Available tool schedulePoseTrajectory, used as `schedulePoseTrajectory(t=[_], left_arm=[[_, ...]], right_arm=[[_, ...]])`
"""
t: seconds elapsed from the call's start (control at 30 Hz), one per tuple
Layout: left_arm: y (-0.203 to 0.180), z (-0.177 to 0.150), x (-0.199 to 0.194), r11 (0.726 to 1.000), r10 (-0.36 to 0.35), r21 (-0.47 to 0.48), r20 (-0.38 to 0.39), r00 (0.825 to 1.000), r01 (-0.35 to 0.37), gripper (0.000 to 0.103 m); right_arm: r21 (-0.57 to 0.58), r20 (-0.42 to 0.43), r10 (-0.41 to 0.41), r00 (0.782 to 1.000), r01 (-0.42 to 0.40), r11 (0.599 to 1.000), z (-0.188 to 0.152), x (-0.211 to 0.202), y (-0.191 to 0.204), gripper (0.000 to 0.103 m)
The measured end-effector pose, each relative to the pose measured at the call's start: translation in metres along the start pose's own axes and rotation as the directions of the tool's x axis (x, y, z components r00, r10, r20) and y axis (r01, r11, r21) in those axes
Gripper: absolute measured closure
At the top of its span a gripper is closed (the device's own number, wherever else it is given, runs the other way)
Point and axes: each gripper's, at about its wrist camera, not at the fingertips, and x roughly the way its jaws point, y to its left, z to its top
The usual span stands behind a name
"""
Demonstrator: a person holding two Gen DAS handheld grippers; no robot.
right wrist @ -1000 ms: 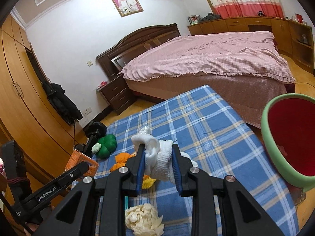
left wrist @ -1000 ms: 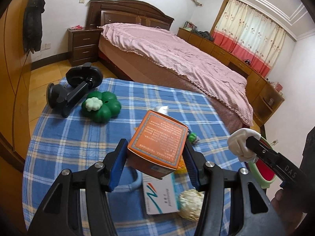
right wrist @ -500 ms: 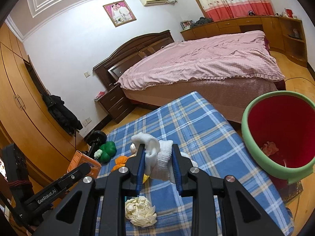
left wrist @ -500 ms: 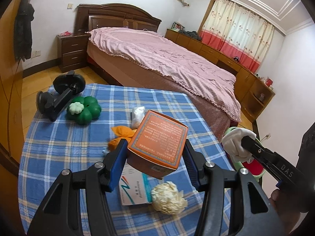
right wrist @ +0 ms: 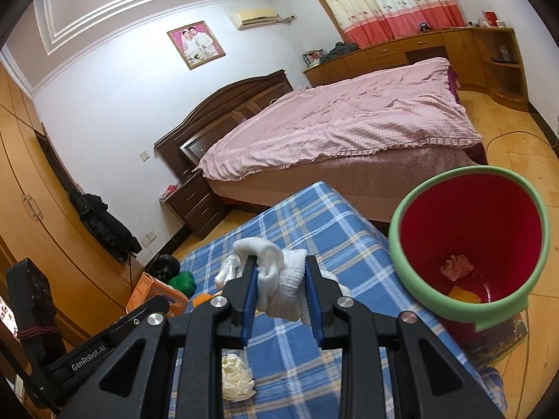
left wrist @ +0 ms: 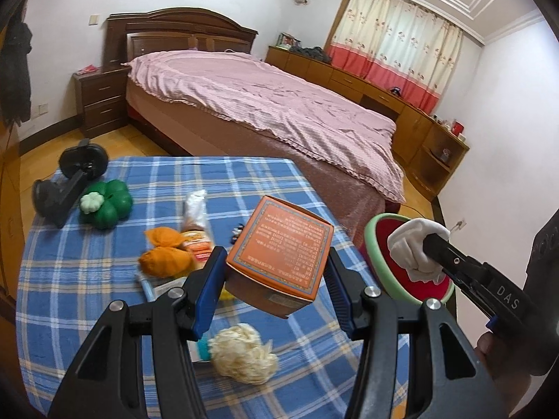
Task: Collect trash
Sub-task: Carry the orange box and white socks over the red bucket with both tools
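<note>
My left gripper [left wrist: 276, 276] is shut on an orange cardboard box [left wrist: 279, 255] and holds it above the blue plaid table [left wrist: 84, 279]. My right gripper [right wrist: 281, 279] is shut on a white sock [right wrist: 279, 279], raised above the table's right side. The sock also shows in the left wrist view [left wrist: 415, 248], in front of the bin. A red bin with a green rim [right wrist: 468, 244] stands on the floor right of the table, with a pink crumpled scrap [right wrist: 456, 267] inside. A crumpled cream paper ball [left wrist: 242, 352], orange peels [left wrist: 164, 251] and a plastic wrapper [left wrist: 195, 213] lie on the table.
A green clover-shaped toy [left wrist: 104, 202] and a black phone holder [left wrist: 66, 181] sit at the table's far left. A small white box lies under my left gripper. A bed with a pink cover [left wrist: 265, 104] stands beyond the table. Wooden wardrobes line the left wall.
Both grippers have risen and drawn back to the right with their loads. The red bin has come fully into the right wrist view, closer to the sock.
</note>
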Motion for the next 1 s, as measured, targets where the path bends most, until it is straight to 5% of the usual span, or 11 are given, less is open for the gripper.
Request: schedulePoseTrajectory(t=[1.0], left_arm=[[-0.133,-0.002,0.09,0.968,-0.152,0.18,-0.128,0.98,0.174,0.047]], right_arm=[[0.198,0.039,-0.187,0.982,0.176,0.964,0.017,-0.03,-0.131,0.075]])
